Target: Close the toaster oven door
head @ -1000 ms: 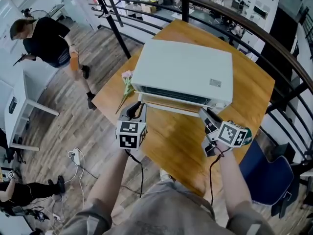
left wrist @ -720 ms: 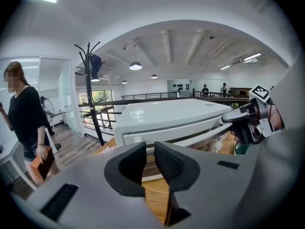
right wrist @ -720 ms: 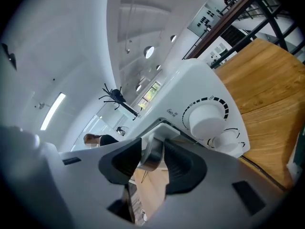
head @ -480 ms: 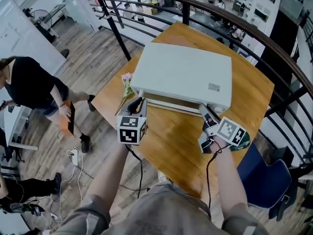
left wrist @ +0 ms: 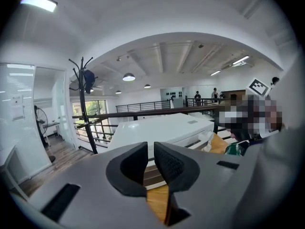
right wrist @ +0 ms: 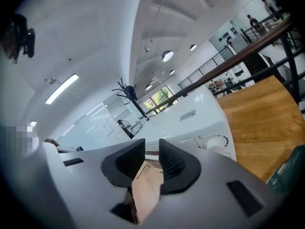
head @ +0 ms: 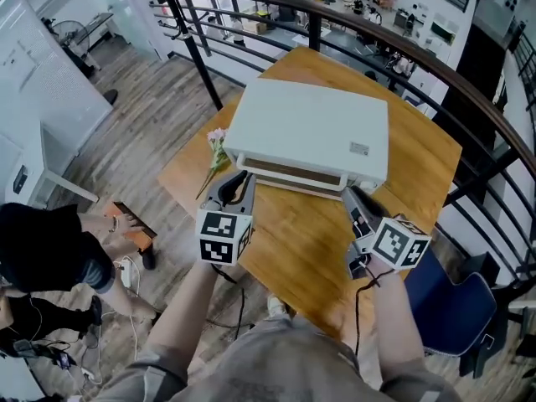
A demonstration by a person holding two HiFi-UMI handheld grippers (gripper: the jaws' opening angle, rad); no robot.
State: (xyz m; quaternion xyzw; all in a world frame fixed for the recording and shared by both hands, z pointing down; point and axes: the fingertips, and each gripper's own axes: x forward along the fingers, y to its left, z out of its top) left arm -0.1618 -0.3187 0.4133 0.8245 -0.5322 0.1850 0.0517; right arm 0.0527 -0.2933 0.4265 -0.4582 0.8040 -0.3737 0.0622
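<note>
White toaster oven (head: 310, 128) mid-tabletop (head: 310, 249), door (head: 289, 172) nearly shut. Forearms outstretched, left claw (head: 238, 181) and right claw (head: 349, 196) pointing slightly downward at the oven's front corners. Left slightly parted, right just narrowing, both gripping nothing. Pink flower (head: 217, 141) beside left claw; railing (head: 469, 65) behind. Oven-top label (head: 359, 148) illegible.

Grey short-sleeved shirt (head: 276, 360); the left gripper (head: 238, 181) and right gripper (head: 348, 193) (pale grey, with black ribbed pads (left wrist: 169, 164)) each carry a cube (head: 222, 235) of black-and-white square markers; a thin black cable (head: 244, 304) trails from each.
</note>
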